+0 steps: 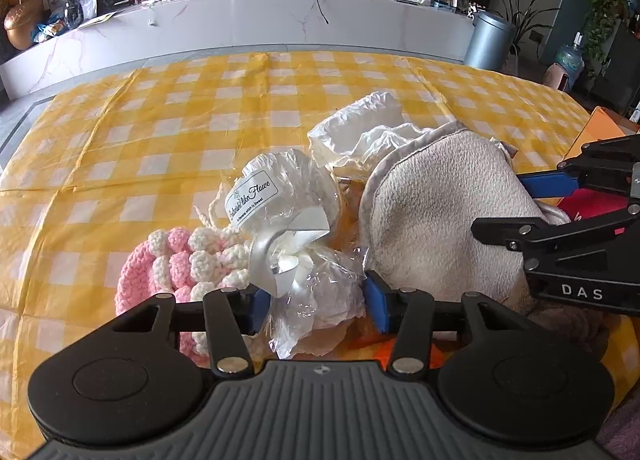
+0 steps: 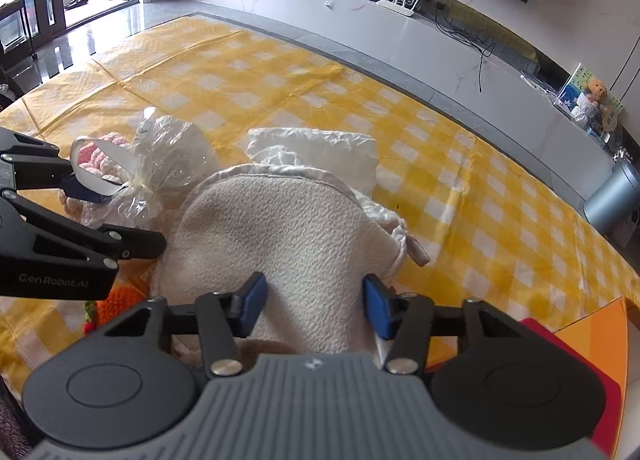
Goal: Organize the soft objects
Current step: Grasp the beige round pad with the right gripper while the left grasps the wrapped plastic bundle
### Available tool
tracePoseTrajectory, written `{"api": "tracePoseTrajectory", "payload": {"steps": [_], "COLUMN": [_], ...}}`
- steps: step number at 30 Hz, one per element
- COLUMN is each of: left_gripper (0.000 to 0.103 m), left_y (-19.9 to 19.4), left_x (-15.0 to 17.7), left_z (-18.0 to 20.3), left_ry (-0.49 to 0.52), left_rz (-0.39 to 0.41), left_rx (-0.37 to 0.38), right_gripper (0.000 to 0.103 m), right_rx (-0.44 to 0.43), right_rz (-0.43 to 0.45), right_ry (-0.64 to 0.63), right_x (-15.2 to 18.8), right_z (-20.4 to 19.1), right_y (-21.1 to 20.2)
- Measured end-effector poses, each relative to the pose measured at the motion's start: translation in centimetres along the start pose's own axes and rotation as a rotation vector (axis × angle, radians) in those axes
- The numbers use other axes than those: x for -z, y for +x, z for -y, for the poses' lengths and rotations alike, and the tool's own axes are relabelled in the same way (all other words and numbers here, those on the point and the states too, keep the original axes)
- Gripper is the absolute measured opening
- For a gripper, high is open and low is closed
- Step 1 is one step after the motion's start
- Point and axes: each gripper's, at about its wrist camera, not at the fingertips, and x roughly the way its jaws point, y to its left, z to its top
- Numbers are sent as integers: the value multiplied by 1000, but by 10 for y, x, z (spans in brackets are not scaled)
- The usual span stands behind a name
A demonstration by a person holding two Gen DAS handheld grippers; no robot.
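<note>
Sitting heaped at the middle of the yellow-checked counter [image 1: 160,108], the soft pile is unsorted: cream fleece cloth [image 2: 280,236], wrapped bundle [image 1: 288,220] at nine o'clock, pink crochet piece [image 1: 160,268] beyond. Your right gripper [image 2: 312,304] straddles the fleece, your left gripper [image 1: 316,300] the bundle's cellophane tail, jaws half-open, neither clamped yet.
</note>
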Motion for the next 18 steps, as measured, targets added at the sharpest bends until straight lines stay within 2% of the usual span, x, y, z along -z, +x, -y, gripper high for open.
{"api": "tracePoseTrajectory", "payload": {"steps": [2, 4, 10, 18], "left_gripper": [49, 44, 37, 35], "left_y": [4, 5, -12, -52], "left_x": [1, 3, 1, -10], "left_z": [3, 4, 1, 9], "left_ry": [11, 18, -12, -19], "left_rz": [-12, -9, 44, 121], "left_rx": [-14, -31, -22, -14], "right_gripper": [23, 13, 11, 11], "right_rx": [-1, -8, 2, 49], "right_rz": [-4, -5, 50, 117], "right_ry": [-18, -40, -34, 23], "right_x": [1, 2, -2, -14], "right_z": [-2, -6, -3, 14], "right_y": [-1, -3, -26, -65]}}
